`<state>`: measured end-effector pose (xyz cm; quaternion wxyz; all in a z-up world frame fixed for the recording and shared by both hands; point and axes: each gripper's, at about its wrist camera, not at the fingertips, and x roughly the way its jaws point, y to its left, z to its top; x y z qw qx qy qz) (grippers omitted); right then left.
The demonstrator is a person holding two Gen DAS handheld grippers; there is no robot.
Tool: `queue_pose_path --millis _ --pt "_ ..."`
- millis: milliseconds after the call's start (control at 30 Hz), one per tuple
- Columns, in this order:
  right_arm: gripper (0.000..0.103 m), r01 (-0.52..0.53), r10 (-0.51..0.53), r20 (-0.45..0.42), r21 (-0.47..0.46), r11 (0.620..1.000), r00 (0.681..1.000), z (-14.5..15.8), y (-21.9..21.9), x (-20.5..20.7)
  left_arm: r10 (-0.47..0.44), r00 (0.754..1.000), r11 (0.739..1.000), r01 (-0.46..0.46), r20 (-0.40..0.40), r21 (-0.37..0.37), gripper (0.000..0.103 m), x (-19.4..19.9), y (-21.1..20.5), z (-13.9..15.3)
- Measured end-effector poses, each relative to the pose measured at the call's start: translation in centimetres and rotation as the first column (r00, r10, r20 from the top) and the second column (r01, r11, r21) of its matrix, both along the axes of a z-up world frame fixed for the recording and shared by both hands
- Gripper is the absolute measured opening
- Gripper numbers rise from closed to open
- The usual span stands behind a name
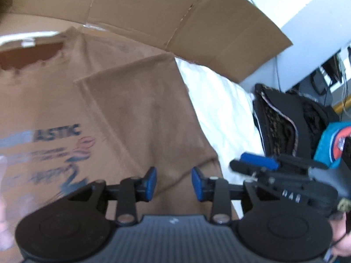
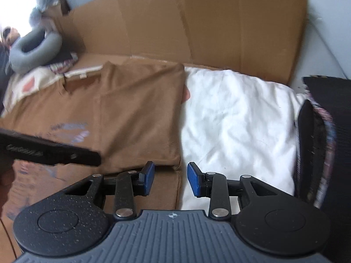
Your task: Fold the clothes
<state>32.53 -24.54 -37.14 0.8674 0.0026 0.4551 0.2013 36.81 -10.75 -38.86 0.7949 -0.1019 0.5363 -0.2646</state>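
The brown cotton T-shirt with a blue and grey chest print (image 1: 54, 100) lies flat, front up, on a white crumpled sheet (image 1: 221, 114), its cream-edged collar toward the far side. One side of the shirt is folded inward over the body, so a plain brown panel (image 1: 142, 118) covers part of the chest and ends beside the printed letters. In my right wrist view the same shirt (image 2: 122, 114) fills the left half of the surface, with its folded edge running straight down next to the bare white sheet (image 2: 237, 120).

My left hand-held gripper (image 1: 174, 183) hangs just above the lower part of the folded panel, its blue pads apart and holding nothing. My right hand-held gripper (image 2: 170, 178) hovers over the shirt's lower corner where cloth meets sheet, pads likewise apart and empty. Each gripper shows in the other's view, mine on the right (image 1: 283, 182) appearing beside the shirt's edge.

A flattened brown cardboard sheet (image 2: 197, 24) stands behind the shirt. A grey U-shaped neck pillow (image 2: 33, 48) rests at the far left, and a dark patterned fabric pile (image 1: 285, 120) sits to the right of the sheet.
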Motion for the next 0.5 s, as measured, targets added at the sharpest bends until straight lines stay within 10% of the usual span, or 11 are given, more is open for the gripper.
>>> queue_pose_path --millis 500 --pt "0.079 0.097 -0.087 -0.13 0.074 0.993 0.988 16.0 -5.4 -3.9 0.094 0.992 0.986 -0.105 0.086 0.131 0.079 -4.9 7.0 23.2"
